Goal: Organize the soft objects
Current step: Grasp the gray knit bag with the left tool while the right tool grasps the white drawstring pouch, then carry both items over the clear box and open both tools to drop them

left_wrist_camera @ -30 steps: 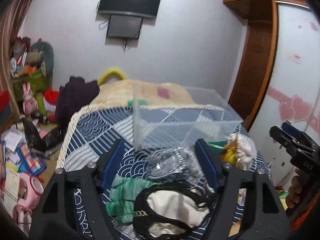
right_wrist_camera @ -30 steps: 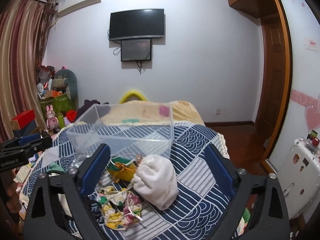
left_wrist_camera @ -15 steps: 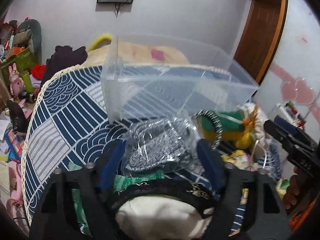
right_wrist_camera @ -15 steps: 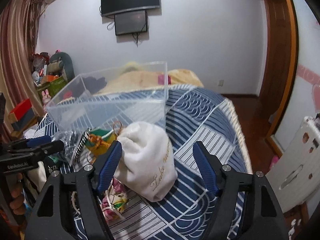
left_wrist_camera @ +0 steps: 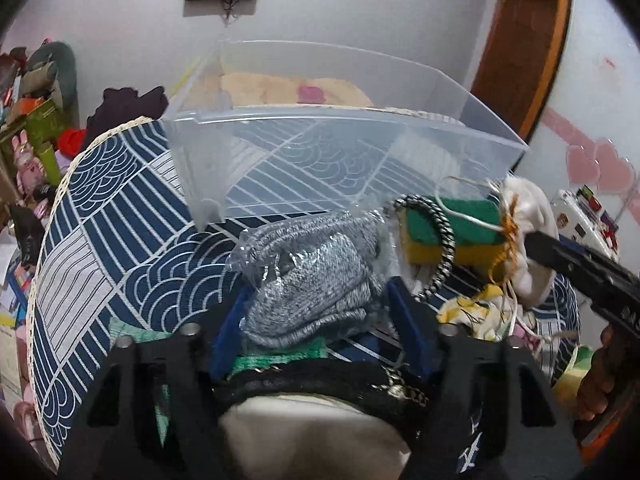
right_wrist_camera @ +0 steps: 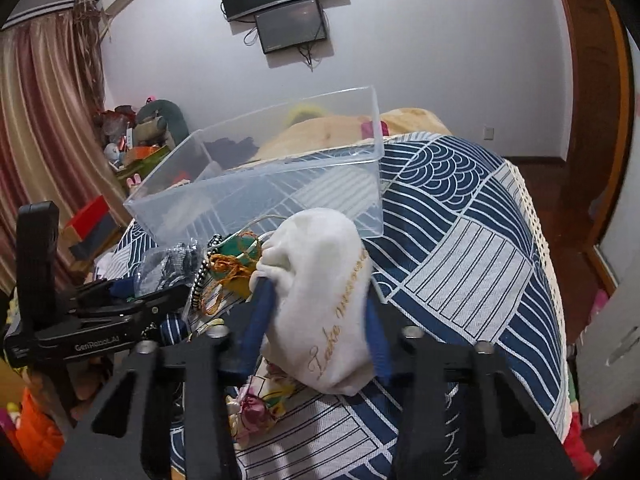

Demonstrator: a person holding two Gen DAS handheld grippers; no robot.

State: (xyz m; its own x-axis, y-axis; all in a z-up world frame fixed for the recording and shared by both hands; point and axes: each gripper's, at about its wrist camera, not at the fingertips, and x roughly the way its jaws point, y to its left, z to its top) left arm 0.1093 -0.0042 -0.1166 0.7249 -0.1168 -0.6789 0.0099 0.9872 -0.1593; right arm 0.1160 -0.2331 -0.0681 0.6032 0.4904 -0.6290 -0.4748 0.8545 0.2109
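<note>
- We have our left gripper (left_wrist_camera: 316, 300) closing round the bagged grey knit item (left_wrist_camera: 312, 276), its blue fingers (left_wrist_camera: 408, 328) pressed to both sides of the plastic wrap; it reads as gripped
- Our right gripper (right_wrist_camera: 316, 304) has its fingers (right_wrist_camera: 260, 312) squeezed against the white drawstring pouch (right_wrist_camera: 324, 292), which bulges between them
- Both things lie on the blue wave-pattern cloth (right_wrist_camera: 460, 240), just in front of the clear plastic bin (left_wrist_camera: 340, 152), which looks empty
- To do this well, we judge we should lift each piece clear of the near wall before carrying it over, and keep the two grippers apart, since they work close together
- The slippery wrap may slide; we would hold low on the knit bulk, not the loose film
- The pouch's cord tangles by the green and yellow sponge (left_wrist_camera: 452, 236) and the black-and-white braided band (left_wrist_camera: 440, 236); lift slowly so neither is dragged along
- Against half a second ago, both grippers have narrowed from wide-set onto their items, and moved closer in
</note>
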